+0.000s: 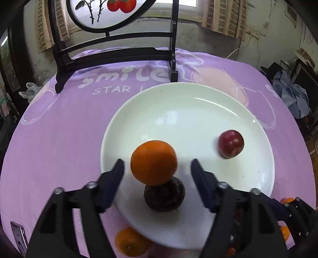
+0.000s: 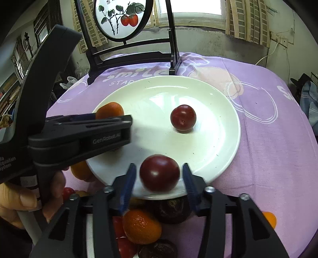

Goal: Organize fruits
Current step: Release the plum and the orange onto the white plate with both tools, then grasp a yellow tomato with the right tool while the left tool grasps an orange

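A white plate point(image 1: 198, 111) lies on the purple cloth; it also shows in the right wrist view point(image 2: 218, 139). In the left wrist view an orange point(image 1: 154, 161) sits between the fingers of my open left gripper point(image 1: 157, 164), clear of both pads, above a dark brown fruit point(image 1: 165, 195) on the plate. A red plum point(image 1: 231, 143) lies on the plate's right part. In the right wrist view my right gripper point(image 2: 159, 174) is open around a second red plum point(image 2: 160, 173) over the plate's near rim, with small gaps on both sides. The first plum point(image 2: 183, 117) lies mid-plate.
A black stand with a round painted screen point(image 2: 123, 17) rises at the table's far edge. Loose fruits lie off the plate near me: an orange point(image 1: 130, 242), a small orange point(image 2: 141, 226), dark fruits point(image 2: 171, 210) and red ones point(image 2: 68, 192). My left gripper's body point(image 2: 79, 137) crosses the plate's left.
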`<action>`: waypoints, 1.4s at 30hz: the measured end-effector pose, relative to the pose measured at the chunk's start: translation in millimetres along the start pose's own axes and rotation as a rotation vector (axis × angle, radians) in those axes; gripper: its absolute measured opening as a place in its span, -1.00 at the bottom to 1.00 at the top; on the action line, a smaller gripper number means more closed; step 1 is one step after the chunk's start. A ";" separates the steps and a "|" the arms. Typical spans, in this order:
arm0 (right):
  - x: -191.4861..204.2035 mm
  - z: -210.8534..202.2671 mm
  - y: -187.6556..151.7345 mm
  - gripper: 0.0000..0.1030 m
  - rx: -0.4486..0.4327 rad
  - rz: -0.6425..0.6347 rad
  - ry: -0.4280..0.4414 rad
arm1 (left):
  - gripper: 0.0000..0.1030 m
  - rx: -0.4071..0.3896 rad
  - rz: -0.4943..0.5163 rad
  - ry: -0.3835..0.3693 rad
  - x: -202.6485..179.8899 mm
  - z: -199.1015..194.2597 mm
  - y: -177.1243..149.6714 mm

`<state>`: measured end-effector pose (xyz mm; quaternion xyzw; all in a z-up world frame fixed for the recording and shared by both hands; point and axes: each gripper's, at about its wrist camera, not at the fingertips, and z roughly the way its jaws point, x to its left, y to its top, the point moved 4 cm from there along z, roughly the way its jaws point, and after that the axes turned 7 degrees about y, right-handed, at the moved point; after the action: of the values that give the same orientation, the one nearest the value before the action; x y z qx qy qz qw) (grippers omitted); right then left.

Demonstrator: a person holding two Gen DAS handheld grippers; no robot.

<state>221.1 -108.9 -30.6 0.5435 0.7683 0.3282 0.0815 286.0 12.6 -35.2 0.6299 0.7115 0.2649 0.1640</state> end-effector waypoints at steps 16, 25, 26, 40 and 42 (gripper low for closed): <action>-0.2 -81.1 -53.0 0.33 -0.060 -0.007 0.037 | 0.88 -0.137 0.060 -0.065 18.2 -106.3 -70.2; 6.0 -101.4 -106.8 0.33 -0.054 0.005 0.044 | 0.90 -0.094 0.041 -0.087 35.1 -124.1 -143.1; 7.7 -100.4 -112.8 0.33 -0.046 0.007 0.045 | 0.90 -0.091 0.039 -0.086 36.6 -123.9 -148.0; 42.5 -56.8 -129.2 0.30 0.071 -0.044 0.028 | 0.90 -0.055 0.004 -0.117 56.4 -116.2 -181.2; 42.7 -49.9 -126.0 0.05 0.079 -0.039 0.017 | 0.90 -0.054 0.004 -0.119 57.4 -114.8 -180.9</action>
<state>81.6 -116.1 -57.0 0.5283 0.7919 0.3005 0.0599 65.7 37.4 -42.5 0.6414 0.6917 0.2464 0.2223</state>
